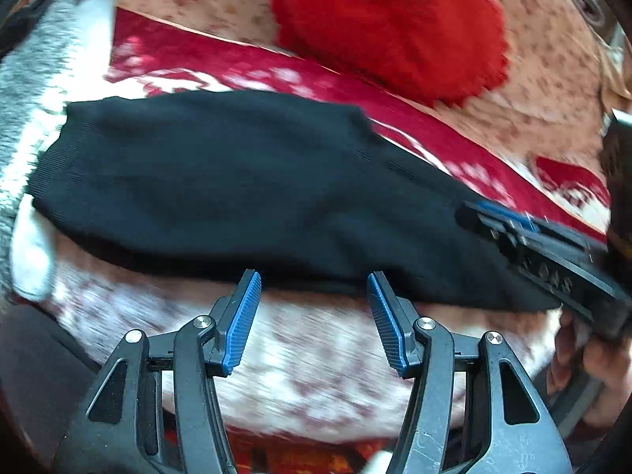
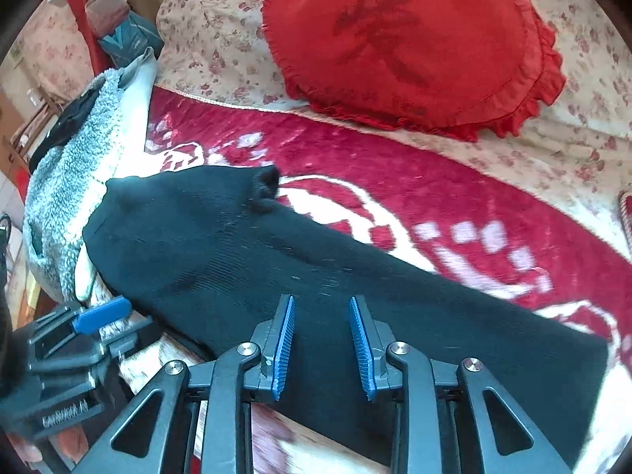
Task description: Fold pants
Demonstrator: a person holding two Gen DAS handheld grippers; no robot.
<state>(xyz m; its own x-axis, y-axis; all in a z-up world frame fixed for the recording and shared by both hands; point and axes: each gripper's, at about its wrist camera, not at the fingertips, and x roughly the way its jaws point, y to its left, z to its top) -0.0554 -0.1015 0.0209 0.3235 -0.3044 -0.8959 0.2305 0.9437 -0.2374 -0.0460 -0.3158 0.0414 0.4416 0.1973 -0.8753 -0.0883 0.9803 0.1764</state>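
Note:
The black knit pants (image 1: 221, 181) lie flat in a long strip on a red and white patterned blanket (image 1: 466, 146); they also show in the right wrist view (image 2: 245, 249). My left gripper (image 1: 314, 280) is open and empty, its tips at the near edge of the pants. My right gripper (image 2: 320, 304) is open and empty just above the middle of the pants. The right gripper shows at the right of the left wrist view (image 1: 525, 237). The left gripper shows at the lower left of the right wrist view (image 2: 94, 320).
A red heart-shaped ruffled pillow (image 2: 410, 39) lies on a floral bedsheet (image 2: 213, 31) behind the blanket (image 2: 395, 181). A grey fleece garment (image 2: 75, 166) lies at the left end of the pants. Boxes and clutter (image 2: 114, 19) stand at the far left.

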